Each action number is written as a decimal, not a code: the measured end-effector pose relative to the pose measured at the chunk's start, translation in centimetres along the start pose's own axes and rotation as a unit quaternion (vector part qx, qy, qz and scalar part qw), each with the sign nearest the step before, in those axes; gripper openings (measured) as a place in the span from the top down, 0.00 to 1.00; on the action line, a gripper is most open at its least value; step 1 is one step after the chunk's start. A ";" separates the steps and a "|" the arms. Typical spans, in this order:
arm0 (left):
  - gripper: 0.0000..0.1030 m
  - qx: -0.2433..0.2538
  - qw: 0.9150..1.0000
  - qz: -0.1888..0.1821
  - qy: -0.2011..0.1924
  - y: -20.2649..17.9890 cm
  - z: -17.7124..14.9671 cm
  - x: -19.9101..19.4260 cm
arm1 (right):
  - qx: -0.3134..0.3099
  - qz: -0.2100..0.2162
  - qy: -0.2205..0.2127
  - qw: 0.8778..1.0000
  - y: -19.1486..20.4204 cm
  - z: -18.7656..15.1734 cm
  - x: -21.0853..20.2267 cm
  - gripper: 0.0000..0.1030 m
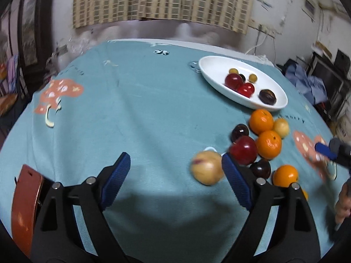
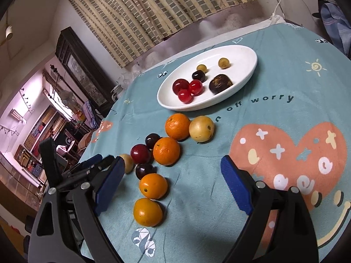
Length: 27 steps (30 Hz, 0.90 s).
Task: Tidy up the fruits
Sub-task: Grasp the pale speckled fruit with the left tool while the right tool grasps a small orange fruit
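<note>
Fruit lies in a loose cluster on the teal tablecloth (image 2: 219,164), below the white oval plate (image 2: 241,50) in the right wrist view: four oranges, the nearest (image 2: 148,212) at lower centre, a second (image 2: 153,185) just above it, a third (image 2: 166,151) and a fourth (image 2: 177,126) higher up, with a yellow fruit (image 2: 201,128) touching the topmost one. Dark plums (image 2: 143,171) and a red plum (image 2: 140,153) sit left of the oranges. On the plate are three small red fruits (image 2: 195,87), a dark wrinkled fruit (image 2: 220,84), a dark berry (image 2: 199,76) and two small yellow-green ones (image 2: 223,63). The right gripper (image 2: 171,164) is spread wide over the cloth, holding nothing. In the left wrist view, the left gripper (image 1: 175,162) is likewise wide, and a blurred pale yellow fruit (image 1: 207,167) sits just inside its right finger at lower right of centre; contact cannot be told.
</note>
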<state>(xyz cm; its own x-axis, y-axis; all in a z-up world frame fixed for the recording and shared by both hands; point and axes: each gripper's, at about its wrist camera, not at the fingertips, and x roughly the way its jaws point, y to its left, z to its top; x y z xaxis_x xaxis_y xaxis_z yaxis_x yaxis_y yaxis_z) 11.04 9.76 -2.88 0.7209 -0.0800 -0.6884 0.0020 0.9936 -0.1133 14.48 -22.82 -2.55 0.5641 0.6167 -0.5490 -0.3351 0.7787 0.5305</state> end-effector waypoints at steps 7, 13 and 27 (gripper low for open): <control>0.16 0.079 0.997 0.014 0.011 -3.2 -0.4 1.1 | -0.055 0.004 0.026 0.998 2.0 -1.0 0.9 0.13; 0.17 0.096 0.995 0.020 0.018 -3.7 -0.2 2.0 | -0.130 -0.004 0.068 0.989 5.0 -3.8 1.9 0.14; 0.52 0.102 0.993 -0.013 0.066 -4.1 -0.1 4.1 | -0.141 -0.019 0.150 0.978 6.0 -5.8 3.7 0.32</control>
<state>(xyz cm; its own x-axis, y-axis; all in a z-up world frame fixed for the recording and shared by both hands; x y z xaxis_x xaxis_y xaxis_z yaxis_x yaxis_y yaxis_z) 13.98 5.38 -5.31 0.6221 -0.1023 -0.7762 0.1696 0.9855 0.0060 10.23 -15.23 -5.13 0.3473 0.5596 -0.7525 -0.5375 0.7763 0.3293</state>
